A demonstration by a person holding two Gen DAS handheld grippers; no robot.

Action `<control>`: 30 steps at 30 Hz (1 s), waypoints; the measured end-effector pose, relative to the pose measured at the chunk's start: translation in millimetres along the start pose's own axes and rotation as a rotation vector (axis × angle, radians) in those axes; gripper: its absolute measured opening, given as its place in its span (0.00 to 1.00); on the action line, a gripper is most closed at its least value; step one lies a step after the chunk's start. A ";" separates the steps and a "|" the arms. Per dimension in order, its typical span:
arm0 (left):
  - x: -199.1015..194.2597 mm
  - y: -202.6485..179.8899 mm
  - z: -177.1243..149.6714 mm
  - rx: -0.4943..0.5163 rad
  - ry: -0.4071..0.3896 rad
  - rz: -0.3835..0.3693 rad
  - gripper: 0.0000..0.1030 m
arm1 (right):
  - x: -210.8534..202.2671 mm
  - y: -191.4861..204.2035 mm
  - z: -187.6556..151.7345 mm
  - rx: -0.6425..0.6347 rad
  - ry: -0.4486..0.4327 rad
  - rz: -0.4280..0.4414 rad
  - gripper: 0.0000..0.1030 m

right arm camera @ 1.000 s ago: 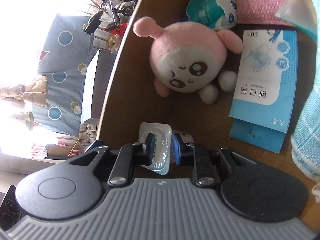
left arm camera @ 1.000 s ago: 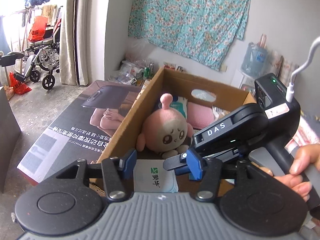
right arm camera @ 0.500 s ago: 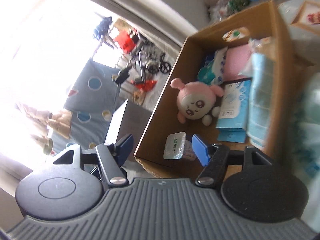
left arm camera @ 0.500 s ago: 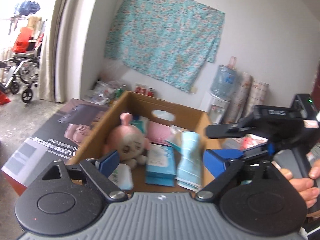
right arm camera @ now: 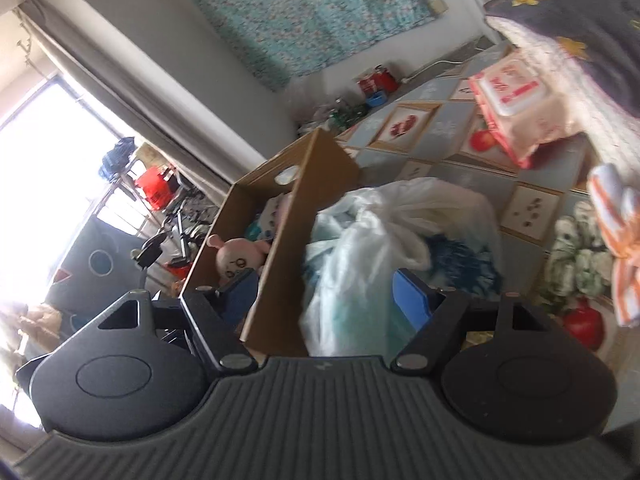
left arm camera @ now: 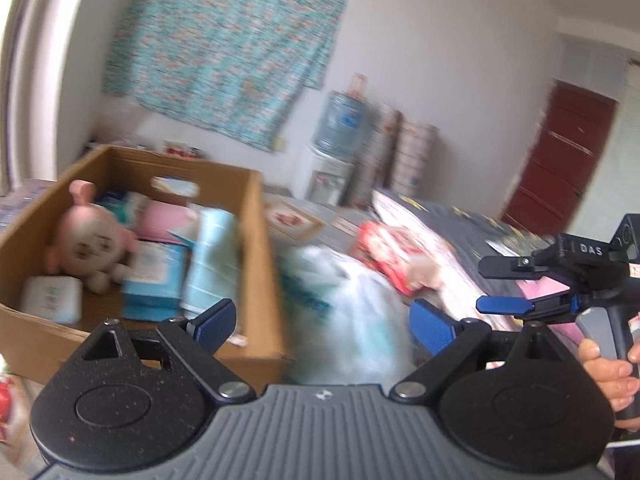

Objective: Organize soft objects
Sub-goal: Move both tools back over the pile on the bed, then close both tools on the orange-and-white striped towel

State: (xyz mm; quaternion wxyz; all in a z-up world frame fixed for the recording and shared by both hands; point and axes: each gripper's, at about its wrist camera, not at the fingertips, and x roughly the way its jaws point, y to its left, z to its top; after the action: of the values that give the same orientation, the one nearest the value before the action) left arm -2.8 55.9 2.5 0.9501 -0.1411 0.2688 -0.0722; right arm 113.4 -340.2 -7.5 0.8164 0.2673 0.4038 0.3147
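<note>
The cardboard box (left arm camera: 256,240) holds a pink plush toy (left arm camera: 90,240), a white packet (left arm camera: 52,298) in its near corner, blue packs (left arm camera: 154,276) and a light blue rolled towel (left arm camera: 210,256). To the right of the box lies a white plastic bag (left arm camera: 352,312) with soft things inside. My left gripper (left arm camera: 324,326) is open and empty, hovering before the bag. My right gripper (right arm camera: 326,296) has its jaws opening with nothing between them; it faces the box wall (right arm camera: 288,264) and the bag (right arm camera: 380,248). It also shows at the right of the left wrist view (left arm camera: 506,286), held by a hand.
A pink-red wipes pack (right arm camera: 516,104) and an orange-striped cloth (right arm camera: 616,216) lie on the patterned mat beyond the bag. A dark quilt (right arm camera: 580,20) fills the upper right. A water dispenser (left arm camera: 340,128) and a red door (left arm camera: 560,168) stand by the far wall.
My right gripper released the white packet into the box's near corner, pulled out and swung right. The left gripper also swung right from the box toward the bag. Both jaws opened wide.
</note>
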 end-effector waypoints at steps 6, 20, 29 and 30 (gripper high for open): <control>35.3 -48.9 -29.7 0.077 0.080 -0.086 0.92 | -38.8 -47.9 -15.7 0.033 -0.044 -0.123 0.72; 146.0 -125.1 -46.1 0.128 0.231 -0.198 0.77 | -27.8 -86.0 25.0 -0.168 0.024 -0.435 0.71; 205.0 -156.7 -53.2 0.146 0.318 -0.283 0.57 | 10.3 -132.7 45.4 -0.139 0.157 -0.523 0.51; 211.2 -158.4 -54.4 0.141 0.330 -0.292 0.56 | 13.8 -138.0 45.4 -0.133 0.173 -0.526 0.50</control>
State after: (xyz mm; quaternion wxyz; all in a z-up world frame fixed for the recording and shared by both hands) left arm 137.2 -152.0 -96.8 0.8801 -0.0981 0.3917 -0.2497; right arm 198.6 -429.3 -85.4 0.8482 0.0712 0.5060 0.1397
